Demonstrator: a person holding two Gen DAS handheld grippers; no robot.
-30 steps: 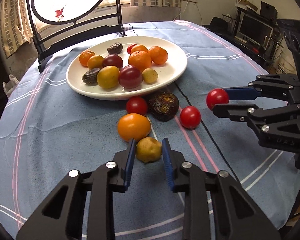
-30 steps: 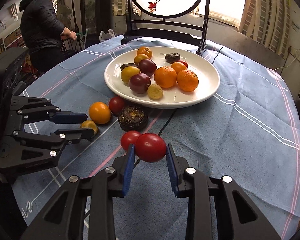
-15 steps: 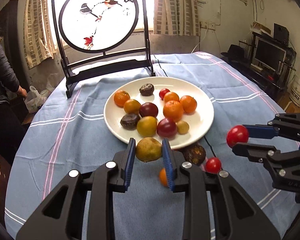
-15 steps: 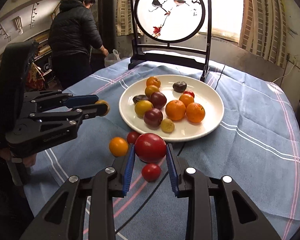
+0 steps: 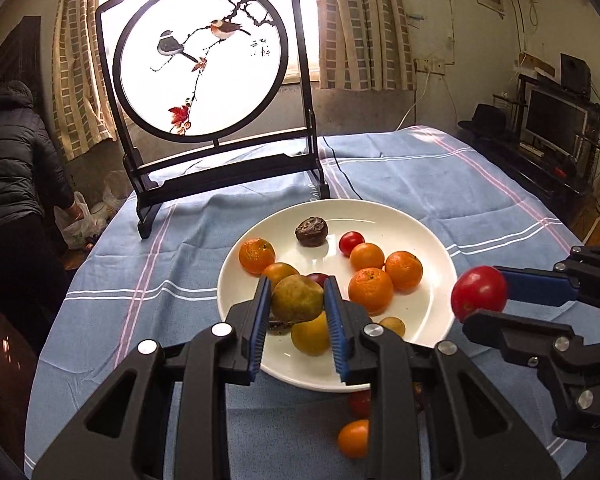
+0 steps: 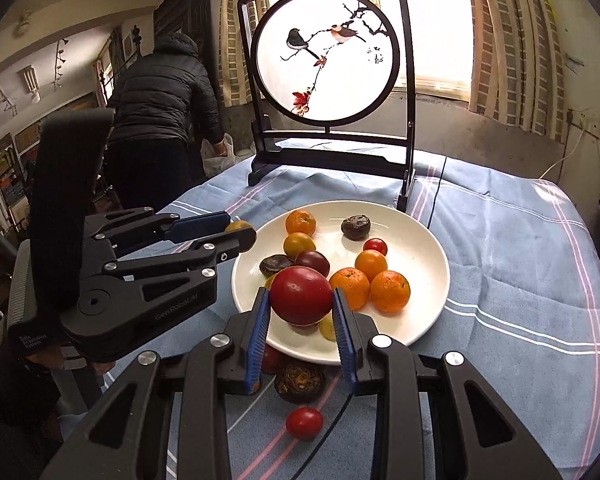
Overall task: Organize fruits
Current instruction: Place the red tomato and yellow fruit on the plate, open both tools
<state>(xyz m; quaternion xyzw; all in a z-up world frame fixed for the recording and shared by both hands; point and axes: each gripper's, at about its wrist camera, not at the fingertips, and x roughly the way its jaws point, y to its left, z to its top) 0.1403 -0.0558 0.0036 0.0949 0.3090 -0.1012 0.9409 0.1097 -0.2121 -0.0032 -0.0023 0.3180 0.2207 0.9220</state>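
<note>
While left tool pinches dull yellow-green fruit, right tool grips glossy tomato.

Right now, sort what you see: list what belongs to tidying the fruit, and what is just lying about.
Belongs to the job:
- white plate with fruit on it
- yellow-green fruit in the left tongs
- red tomato in the right tongs
- small tomato, brown fruit and orange fruit on the blue cloth

Just lying about:
- bird screen
- monitor
- black hat

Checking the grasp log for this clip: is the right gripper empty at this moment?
No. In the right wrist view the right gripper is shut on a red tomato, held above the near rim of the white plate.
</note>
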